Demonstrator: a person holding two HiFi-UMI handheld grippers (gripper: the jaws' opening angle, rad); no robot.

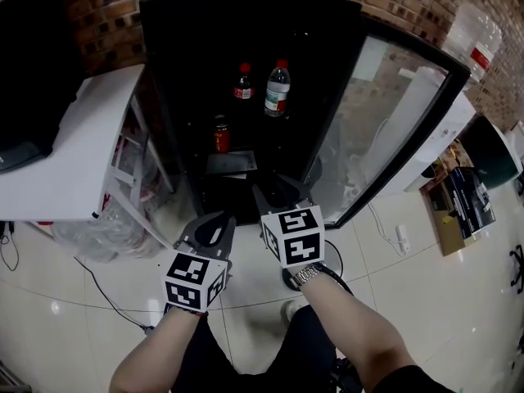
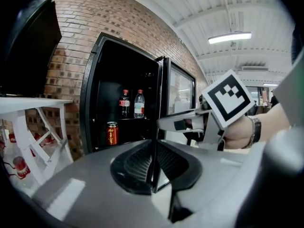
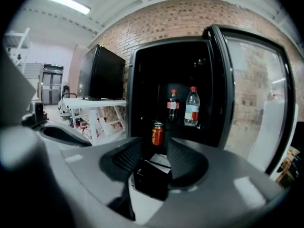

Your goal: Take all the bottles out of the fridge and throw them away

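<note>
The left hand-held gripper is held closed and empty before the open fridge. Inside, a red can is seen lowest, with a cola bottle and a water bottle shelved above. The right hand-held gripper is held partly open, empty.

The fridge stands far ahead, against the brick wall. Its door hangs open on the right. Two bottles stand side by side on a shelf in the fridge, the left bottle and the right bottle, near each other but not touching. A can stands on the shelf below them, a bit more to the left. A table is left of the fridge, with a screen on it.
</note>
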